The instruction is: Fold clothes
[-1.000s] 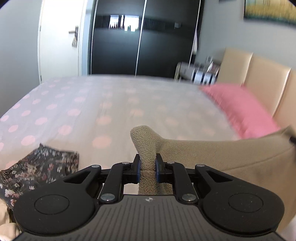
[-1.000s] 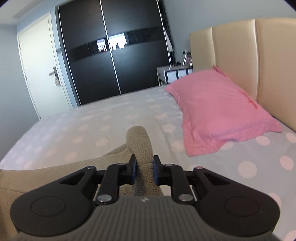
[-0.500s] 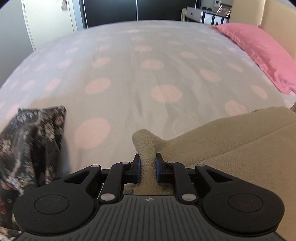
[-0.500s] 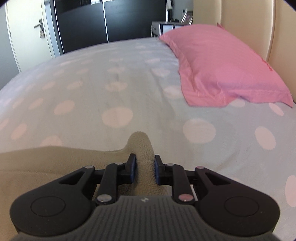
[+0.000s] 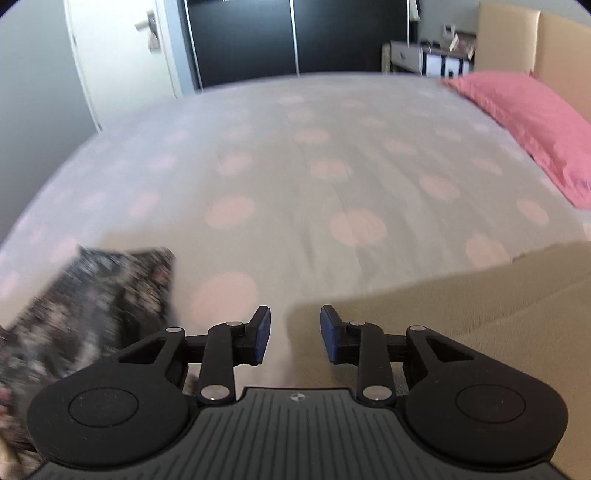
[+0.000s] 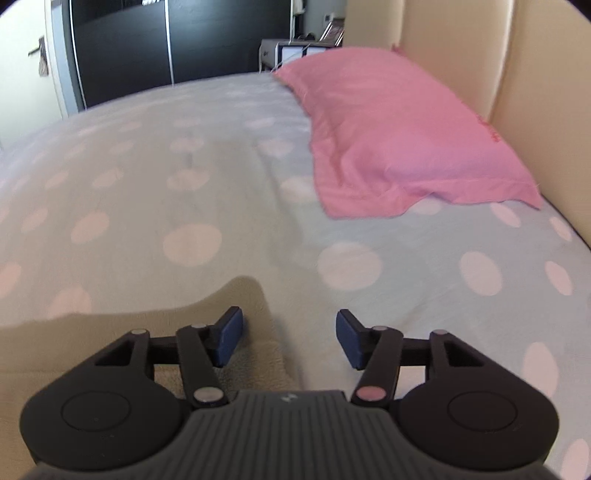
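Note:
A beige fleece garment [image 5: 461,302] lies flat on the bed, filling the lower right of the left wrist view. Its left corner sits just under my left gripper [image 5: 294,332], which is open and holds nothing. In the right wrist view the same beige garment [image 6: 122,332] covers the lower left, and its right corner pokes up beside the left finger. My right gripper [image 6: 290,338] is open, with nothing between its pads. A dark floral garment [image 5: 92,302] lies crumpled left of my left gripper, blurred.
The bed [image 5: 295,177] has a pale grey sheet with pink dots. A pink pillow [image 6: 399,129] rests against the cream headboard [image 6: 517,74]. Behind the bed stand a black wardrobe [image 5: 295,33], a white door [image 5: 122,55] and a small side unit [image 5: 428,57].
Both grippers have opened and let go of the beige garment's corners, which now lie flat on the bed. Both views have tilted up slightly since half a second ago.

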